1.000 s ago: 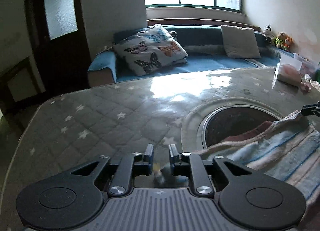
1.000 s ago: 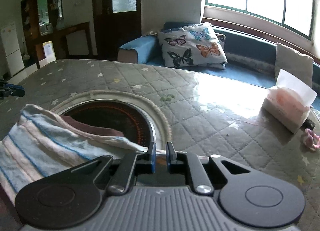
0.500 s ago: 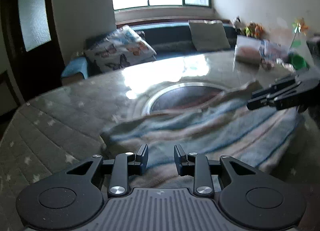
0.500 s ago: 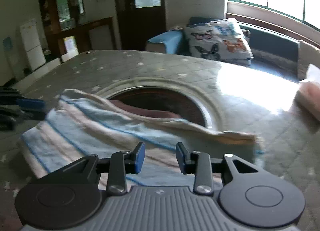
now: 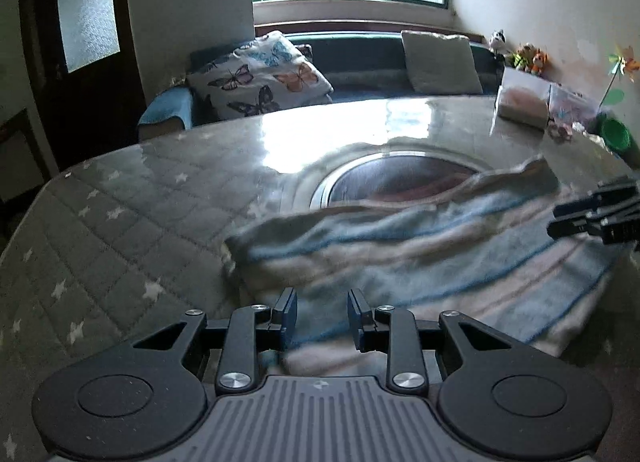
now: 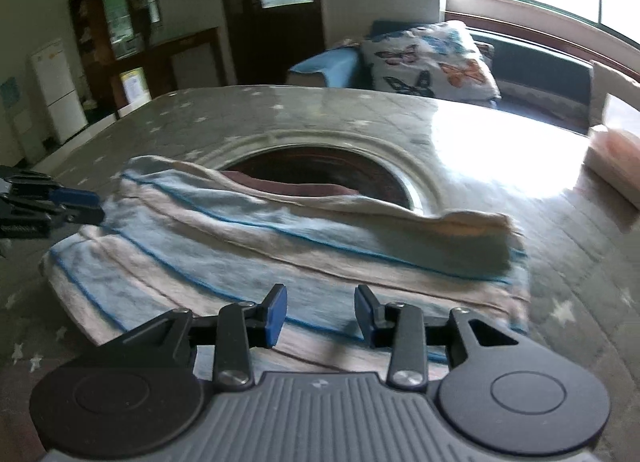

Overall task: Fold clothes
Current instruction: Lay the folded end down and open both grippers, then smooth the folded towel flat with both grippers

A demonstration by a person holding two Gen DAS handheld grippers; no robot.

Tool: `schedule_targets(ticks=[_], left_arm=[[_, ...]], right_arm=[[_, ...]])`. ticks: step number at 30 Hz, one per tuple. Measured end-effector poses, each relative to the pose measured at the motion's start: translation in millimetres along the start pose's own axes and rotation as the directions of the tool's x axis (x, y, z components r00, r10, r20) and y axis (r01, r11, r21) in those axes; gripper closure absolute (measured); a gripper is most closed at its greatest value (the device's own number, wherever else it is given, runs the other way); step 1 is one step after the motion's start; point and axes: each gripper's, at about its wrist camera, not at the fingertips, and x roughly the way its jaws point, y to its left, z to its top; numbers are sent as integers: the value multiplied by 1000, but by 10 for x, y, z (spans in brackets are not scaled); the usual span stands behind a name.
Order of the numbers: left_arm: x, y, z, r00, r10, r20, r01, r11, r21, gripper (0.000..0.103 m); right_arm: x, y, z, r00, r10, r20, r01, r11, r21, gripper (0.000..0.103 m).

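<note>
Striped towel, pale blue, cream and thin dark-blue lines, lies folded over on the bench right in front of both tools, its far edge draped over the rim of the round recess set into the bench top.

The left hand-held gripper hangs low over the near left part of the cloth with its jaws parted; the fabric shows through the gap and neither pad presses on it. The right hand-held gripper sits over the near right part, its jaws opening, towel visible below the gap and free of both pads. Each tool appears at the edge of the other's view: the right one dark and blurred at the far right above the towel's right end, the left one at the far left, its blue-tipped fingers just beside the towel's left corner.

From the right wrist view the upper layer forms a thick raised fold whose right end stands off the bench. A dark reddish cloth shows inside the recess behind that fold.

The bench wears a grey quilted cover with white stars, glossy where window light falls on it. A tissue box stands toward the far right, with a green bowl-like object near it. Behind the bench runs a blue sofa holding a butterfly-print cushion and a plain beige cushion.
</note>
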Motion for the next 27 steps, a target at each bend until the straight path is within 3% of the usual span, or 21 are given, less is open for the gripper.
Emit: schedule_targets(ticks=[9, 16, 21, 27], left_arm=[[391, 148, 306, 999, 49, -15, -50, 998, -42, 72], [616, 323, 307, 995, 81, -57, -86, 991, -98, 72], [635, 336, 300, 994, 92, -60, -97, 991, -95, 72], [652, 304, 322, 993, 100, -61, -105, 991, -86, 70]], right_arm=[[-43, -490, 99, 994, -102, 31, 99, 993, 71, 66], [154, -793, 235, 993, -117, 20, 115, 989, 97, 66], [262, -967, 258, 980, -199, -10, 198, 967, 159, 69], [206, -802, 370, 989, -142, 32, 137, 981, 135, 75]])
